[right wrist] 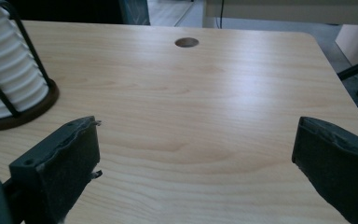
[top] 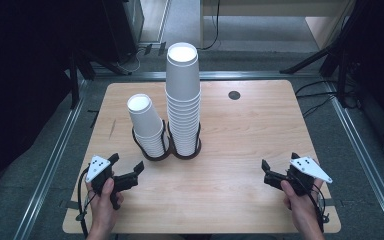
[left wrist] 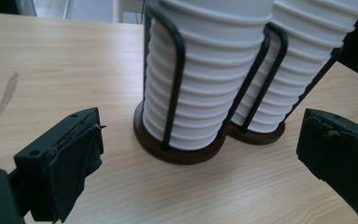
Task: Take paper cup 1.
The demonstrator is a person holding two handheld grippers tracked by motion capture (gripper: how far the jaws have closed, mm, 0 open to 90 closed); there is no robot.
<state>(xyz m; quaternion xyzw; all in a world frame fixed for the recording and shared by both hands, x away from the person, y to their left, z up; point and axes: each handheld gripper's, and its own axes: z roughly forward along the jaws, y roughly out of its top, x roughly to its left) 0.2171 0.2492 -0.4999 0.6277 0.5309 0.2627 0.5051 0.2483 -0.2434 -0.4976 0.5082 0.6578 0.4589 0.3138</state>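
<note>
While seen from above, two cup stacks [top: 170, 112] stand mid-table in two ringed holders [top: 152, 152], left gripper [top: 127, 172] and right gripper [top: 272, 170] both spread, empty. Left gripper view cuts off both stacks' tops; right gripper view shows one holder's edge.

No legible text, label, brand, number or sign anywhere. Checked the white cup stacks [top: 180, 105] ahead of the left gripper [top: 128, 171], the bare table [top: 240, 145] between both grippers, right gripper [top: 265, 173]: blank throughout.
</note>
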